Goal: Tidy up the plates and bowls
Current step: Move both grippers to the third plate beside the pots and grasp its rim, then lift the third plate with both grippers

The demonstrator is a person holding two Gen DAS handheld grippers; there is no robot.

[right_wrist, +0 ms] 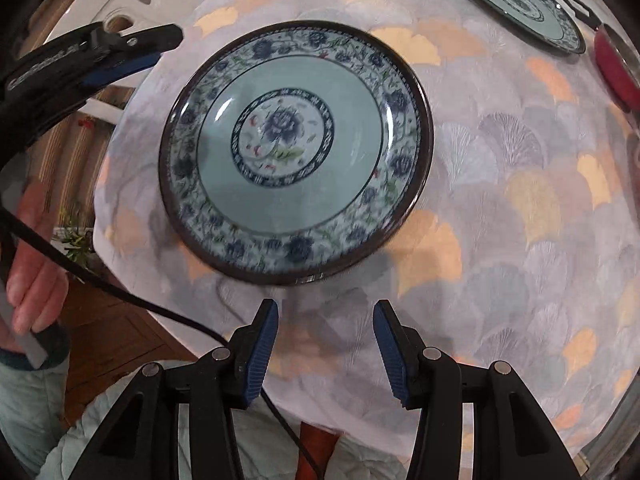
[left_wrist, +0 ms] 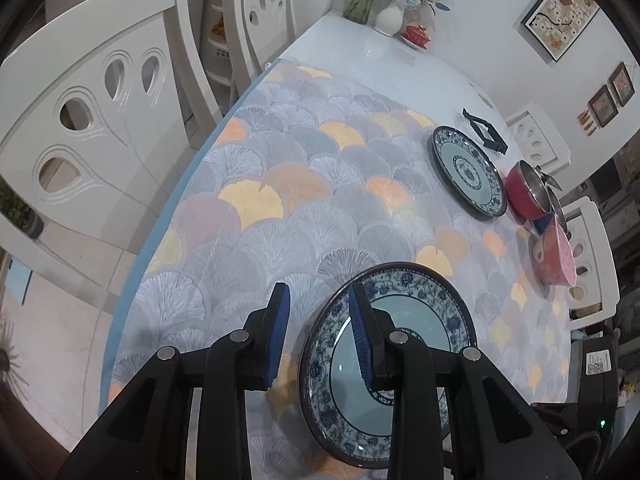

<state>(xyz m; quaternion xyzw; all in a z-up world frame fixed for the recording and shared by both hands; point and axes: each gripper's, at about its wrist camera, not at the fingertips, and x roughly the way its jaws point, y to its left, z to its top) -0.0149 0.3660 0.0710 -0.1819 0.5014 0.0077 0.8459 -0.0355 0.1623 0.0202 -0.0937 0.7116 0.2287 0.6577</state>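
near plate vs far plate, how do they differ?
The near plate has a pale floral rim band and a dark brown edge; the far plate has a dark blue patterned rim. The near plate lies by both tongs; the far plate lies beside the red pot. Both are round, teal-centred and flat on the tablecloth.

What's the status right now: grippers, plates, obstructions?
Left gripper open, right gripper open, both empty. Near blue floral ceramic plate flat on tablecloth, ungripped. Nothing blocking.

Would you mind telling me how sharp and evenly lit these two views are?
Left wrist view: mostly sharp, with fisheye bending of the chair and glare on the bare table. Right wrist view: the near plate looks slightly smeared, and a soft shadow lies under its lower rim.
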